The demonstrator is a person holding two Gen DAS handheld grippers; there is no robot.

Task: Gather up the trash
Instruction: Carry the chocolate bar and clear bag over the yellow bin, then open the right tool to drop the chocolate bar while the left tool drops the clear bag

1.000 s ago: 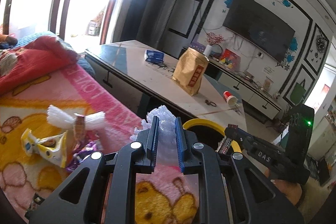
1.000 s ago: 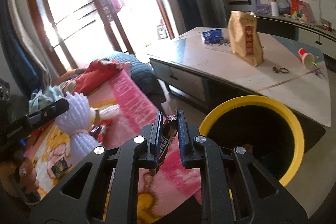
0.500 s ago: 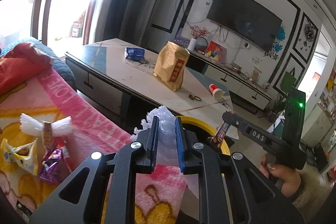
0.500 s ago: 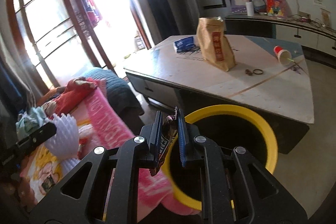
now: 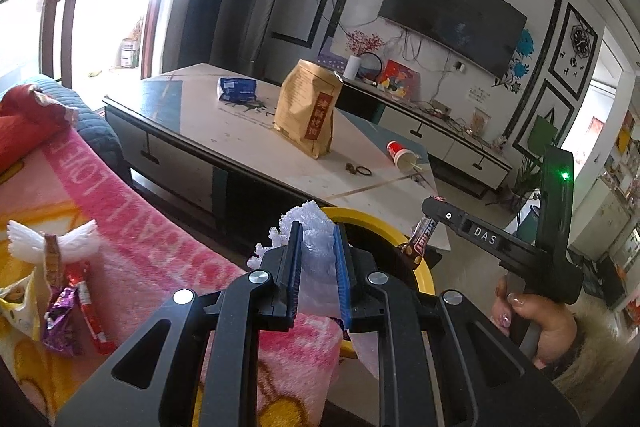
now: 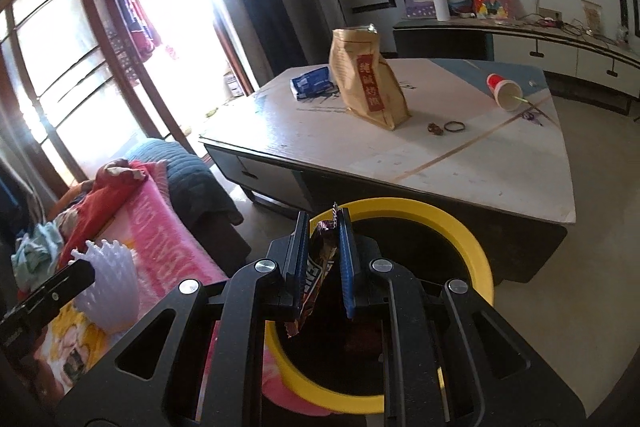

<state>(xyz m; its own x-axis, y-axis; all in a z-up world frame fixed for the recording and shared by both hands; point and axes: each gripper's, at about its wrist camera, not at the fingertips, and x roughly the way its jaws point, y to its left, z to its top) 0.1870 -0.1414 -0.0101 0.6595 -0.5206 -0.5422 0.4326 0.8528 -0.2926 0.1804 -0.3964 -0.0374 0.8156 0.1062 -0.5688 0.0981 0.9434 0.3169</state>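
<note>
My left gripper (image 5: 316,247) is shut on a white foam net sleeve (image 5: 308,227), held at the near rim of the yellow trash bin (image 5: 384,231). My right gripper (image 6: 323,247) holds a dark candy bar wrapper (image 6: 320,267) over the bin's open mouth (image 6: 476,255); its jaws stand slightly apart around the wrapper. The right gripper also shows in the left wrist view (image 5: 430,207) with the wrapper (image 5: 420,247) hanging below it. More wrappers (image 5: 64,307) lie on the pink blanket (image 5: 152,267) at the left.
A low table (image 6: 400,155) behind the bin carries a brown paper bag (image 6: 366,83), a blue packet (image 6: 312,81), a tipped red paper cup (image 6: 504,91) and hair ties (image 6: 454,126). A TV stand (image 5: 440,135) runs along the far wall. Red clothes (image 6: 108,195) lie on the sofa.
Both grippers moved from over the blanket toward the bin. The right gripper's jaws have parted slightly around the candy wrapper, which hangs lower over the bin's mouth.
</note>
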